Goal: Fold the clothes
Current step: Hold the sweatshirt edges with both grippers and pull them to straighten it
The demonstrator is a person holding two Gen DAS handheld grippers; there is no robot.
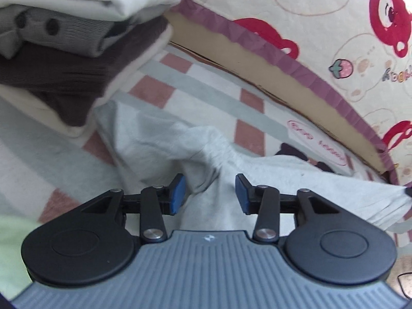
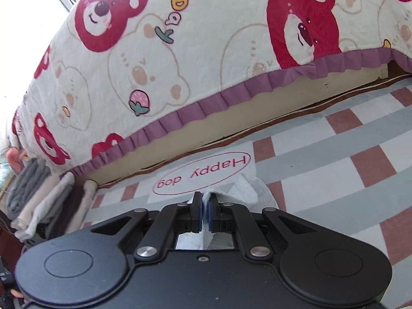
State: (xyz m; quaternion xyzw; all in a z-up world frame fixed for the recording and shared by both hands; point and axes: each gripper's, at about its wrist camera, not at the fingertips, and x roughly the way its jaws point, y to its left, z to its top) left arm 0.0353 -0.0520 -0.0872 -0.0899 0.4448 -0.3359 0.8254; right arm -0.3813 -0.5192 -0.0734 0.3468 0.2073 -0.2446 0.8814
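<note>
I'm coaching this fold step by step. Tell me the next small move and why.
Probably lower the left gripper and close it on the bunched ridge of the light grey garment just ahead. Its blue pads stand apart with nothing pressed between them, while the right gripper already pinches a white edge of cloth. A fold needs both ends held.

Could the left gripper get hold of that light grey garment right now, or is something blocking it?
Probably yes. The left gripper is open, and the light grey garment lies bunched directly between and ahead of its blue pads, nothing covering it.
</note>
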